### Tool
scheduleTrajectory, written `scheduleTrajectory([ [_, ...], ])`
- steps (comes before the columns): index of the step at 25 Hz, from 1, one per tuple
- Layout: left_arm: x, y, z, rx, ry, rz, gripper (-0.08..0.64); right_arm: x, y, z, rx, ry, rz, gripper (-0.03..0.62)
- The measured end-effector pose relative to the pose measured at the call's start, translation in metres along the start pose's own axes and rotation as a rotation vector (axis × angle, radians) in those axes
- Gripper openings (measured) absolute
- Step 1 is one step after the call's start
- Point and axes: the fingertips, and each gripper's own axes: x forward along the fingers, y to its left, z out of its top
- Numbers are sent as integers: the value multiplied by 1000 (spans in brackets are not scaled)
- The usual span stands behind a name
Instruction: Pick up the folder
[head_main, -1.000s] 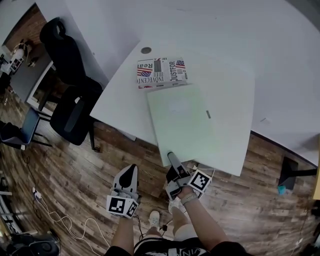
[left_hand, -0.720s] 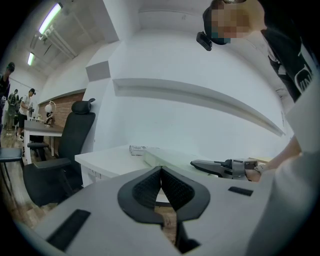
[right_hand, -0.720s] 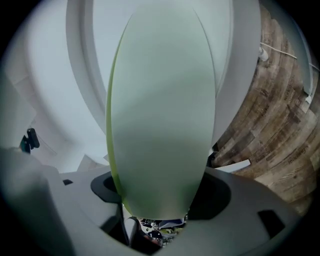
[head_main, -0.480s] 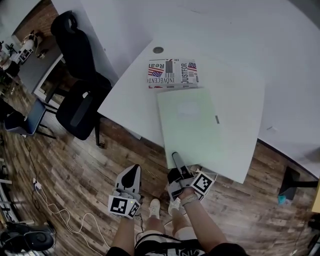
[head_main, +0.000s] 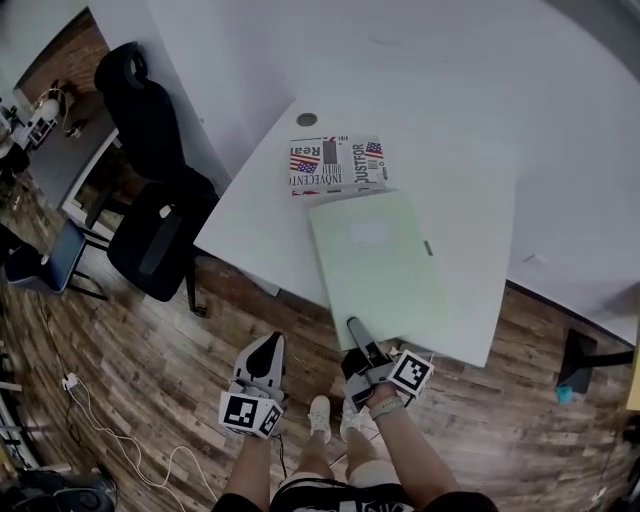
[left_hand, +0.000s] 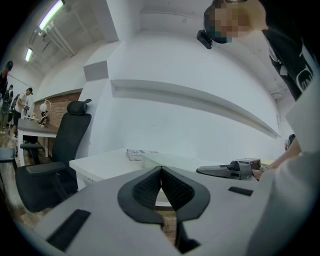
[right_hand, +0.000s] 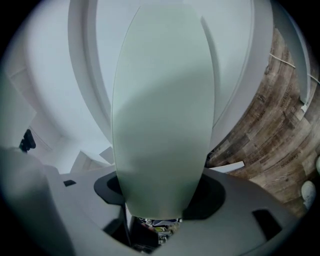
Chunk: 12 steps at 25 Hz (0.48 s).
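Wood-plank floor (head_main: 150, 340) lies under the left gripper (head_main: 268, 342), which is pressed together and empty. The right gripper (head_main: 352, 326) is closing round the near edge of the pale green folder (head_main: 375, 260), which lies on the white bench (head_main: 470, 230). Beyond it, a flag-printed packet (head_main: 338, 163) reads "JUSTFOR".

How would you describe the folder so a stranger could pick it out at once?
Find the white table. On its near part lies a pale green folder, its near end between the closing jaws of the right gripper. Unlike the flag-printed box at its far end, it is thin and plain-coloured.
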Motion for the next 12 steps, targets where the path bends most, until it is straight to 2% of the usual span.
scheduleTrajectory([
  [8,12,-1,15,14,-18,-48,15,-11,12,11,-53,-7,-29,295],
  [12,18,-3,23,16,-34,-67,15,-18,19,20,-84,-8,-73,295],
])
